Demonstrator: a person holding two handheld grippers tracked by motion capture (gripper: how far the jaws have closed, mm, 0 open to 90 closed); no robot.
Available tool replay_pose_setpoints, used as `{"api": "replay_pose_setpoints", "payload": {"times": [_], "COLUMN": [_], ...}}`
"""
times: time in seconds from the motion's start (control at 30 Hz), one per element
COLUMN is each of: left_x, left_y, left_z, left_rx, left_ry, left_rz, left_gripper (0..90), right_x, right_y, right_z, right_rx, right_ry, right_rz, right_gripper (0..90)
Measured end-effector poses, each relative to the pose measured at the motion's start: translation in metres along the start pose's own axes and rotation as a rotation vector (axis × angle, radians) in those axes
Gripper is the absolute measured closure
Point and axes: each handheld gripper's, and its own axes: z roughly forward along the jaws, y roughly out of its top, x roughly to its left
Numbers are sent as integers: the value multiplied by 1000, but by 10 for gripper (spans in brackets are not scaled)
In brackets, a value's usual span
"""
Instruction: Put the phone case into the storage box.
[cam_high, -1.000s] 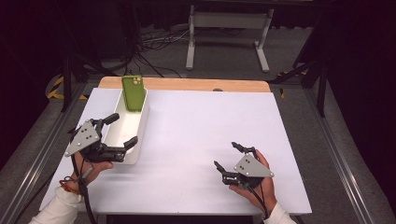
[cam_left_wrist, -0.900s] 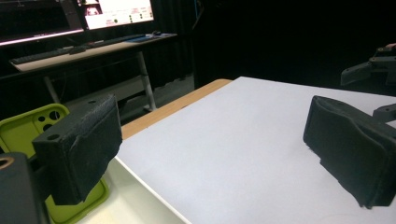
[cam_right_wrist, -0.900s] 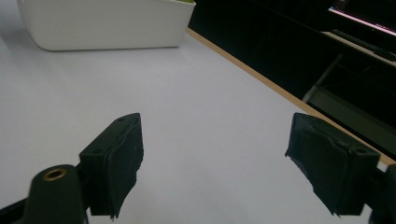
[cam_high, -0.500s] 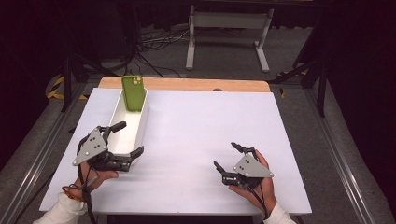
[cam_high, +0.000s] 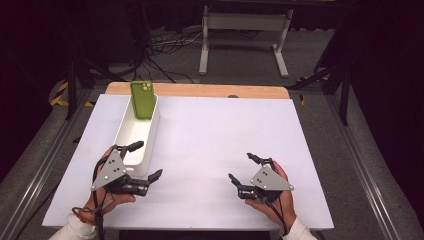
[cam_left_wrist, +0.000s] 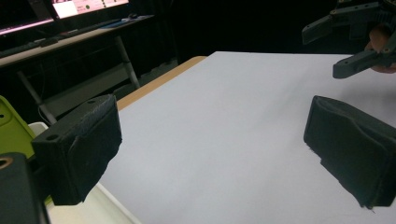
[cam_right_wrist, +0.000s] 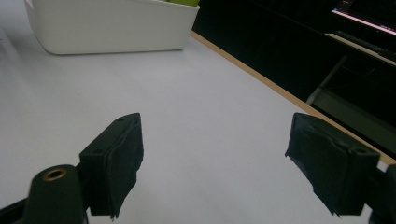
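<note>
While both rest apart, each hand-held gripper (cam_high: 141, 160) (cam_high: 243, 167) gapes wide, grasping nothing.

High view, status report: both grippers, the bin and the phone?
Left gripper open at white bin's near end. Right gripper open, empty, on bare table. Green phone leaning upright in bin. Nothing in the way.

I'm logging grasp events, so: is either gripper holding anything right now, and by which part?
Nothing is held. The left gripper stands open at the near end of the white bin; the right gripper is open over the bare table.
</note>
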Motion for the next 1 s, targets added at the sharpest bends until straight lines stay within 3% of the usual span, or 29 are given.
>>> {"api": "replay_pose_setpoints", "payload": {"times": [0.1,0.2,0.3,0.4,0.53,0.73,0.9,1.0], "left_x": [-4,-9,-14,-16,-20,-24,-22,-22], "left_y": [-3,-7,-10,-14,-19,-25,-27,-27], "left_z": [1,2,2,2,4,10,11,11], "left_rx": [13,20,33,42,62,82,78,76], "left_ry": [-9,-20,-4,-13,-27,-48,-59,-55], "left_rz": [-13,-4,7,3,28,8,-23,-21], "left_gripper": [44,41,42,45,44,40,38,38], "right_x": [1,2,3,4,5,5,5,6], "right_y": [1,1,1,2,1,0,0,0], "right_z": [0,0,0,-1,0,-5,-5,-4], "right_rx": [-1,-4,-4,-11,-6,-12,-20,-23], "right_ry": [4,8,10,13,16,10,31,48], "right_rz": [-4,-7,-6,-5,-1,9,27,25], "right_gripper": [191,191,191,191,189,172,105,96]}}
